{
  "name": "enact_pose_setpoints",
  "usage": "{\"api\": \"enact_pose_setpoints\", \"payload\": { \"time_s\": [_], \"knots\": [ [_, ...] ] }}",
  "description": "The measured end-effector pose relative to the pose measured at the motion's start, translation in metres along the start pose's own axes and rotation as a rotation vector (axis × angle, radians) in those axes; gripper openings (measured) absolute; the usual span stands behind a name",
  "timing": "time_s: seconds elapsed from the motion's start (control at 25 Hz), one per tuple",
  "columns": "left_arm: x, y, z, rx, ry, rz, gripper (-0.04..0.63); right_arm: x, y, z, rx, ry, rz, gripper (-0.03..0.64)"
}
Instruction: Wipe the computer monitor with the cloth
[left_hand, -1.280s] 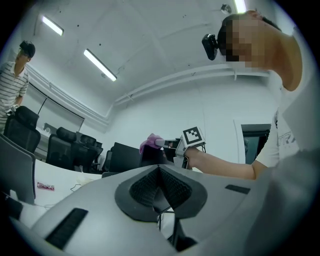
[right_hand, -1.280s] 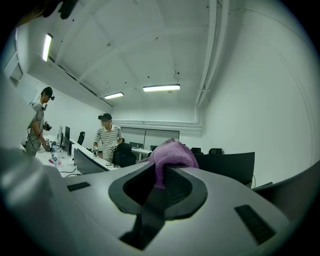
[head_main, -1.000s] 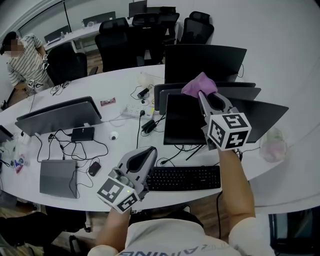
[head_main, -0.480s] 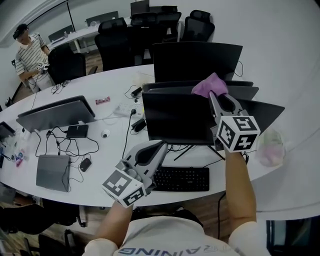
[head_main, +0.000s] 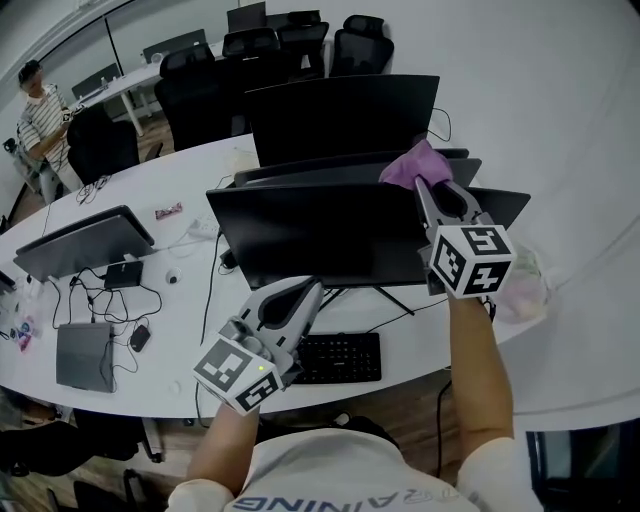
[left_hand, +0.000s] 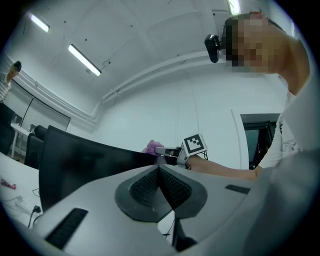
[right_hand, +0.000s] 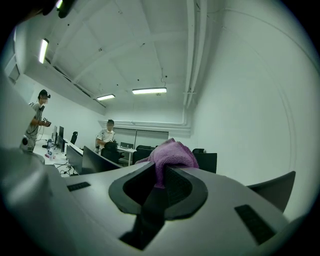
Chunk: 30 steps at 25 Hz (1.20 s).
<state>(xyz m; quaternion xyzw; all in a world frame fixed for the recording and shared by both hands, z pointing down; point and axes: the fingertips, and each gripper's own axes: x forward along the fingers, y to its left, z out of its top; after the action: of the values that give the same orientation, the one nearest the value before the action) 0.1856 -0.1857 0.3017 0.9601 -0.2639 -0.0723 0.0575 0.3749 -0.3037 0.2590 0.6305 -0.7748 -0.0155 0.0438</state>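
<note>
Two tools: left tool (head_main: 300, 292) closed, empty; right tool (head_main: 420, 190) pinches purple cloth (head_main: 408, 163).
Cloth: at near monitor's (head_main: 330, 235) top edge, right.
Risk: thin pinch — cloth may slip; hard push could tilt monitor.

The person is wearing a white short-sleeved shirt (head_main: 330, 472) with dark lettering. The left gripper (head_main: 305, 292) and right gripper (head_main: 427, 190), both pale grey, are carrying white cubes with black square markers; dark ribbed pads (left_hand: 145, 186) are lining the jaws.

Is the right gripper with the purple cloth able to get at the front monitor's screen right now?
Probably yes: the right gripper, shut on the cloth, is at the monitor's top edge, with nothing visibly between.
</note>
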Motion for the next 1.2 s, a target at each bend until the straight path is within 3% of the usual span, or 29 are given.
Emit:
{"api": "enact_pose_setpoints", "payload": {
  "time_s": [0.48, 0.88, 1.2],
  "knots": [
    [0.063, -0.032, -0.016, 0.009, 0.025, -0.038, 0.009, -0.032, -0.091, -0.009, 0.036, -0.032, -0.067, 0.061],
    [0.090, -0.049, -0.025, 0.008, 0.047, -0.088, 0.009, -0.064, -0.167, -0.015, -0.006, -0.028, -0.213, 0.061],
    [0.103, -0.058, -0.033, -0.001, 0.064, -0.112, 0.009, -0.079, -0.205, -0.017, 0.029, -0.044, -0.271, 0.061]
  ]
}}
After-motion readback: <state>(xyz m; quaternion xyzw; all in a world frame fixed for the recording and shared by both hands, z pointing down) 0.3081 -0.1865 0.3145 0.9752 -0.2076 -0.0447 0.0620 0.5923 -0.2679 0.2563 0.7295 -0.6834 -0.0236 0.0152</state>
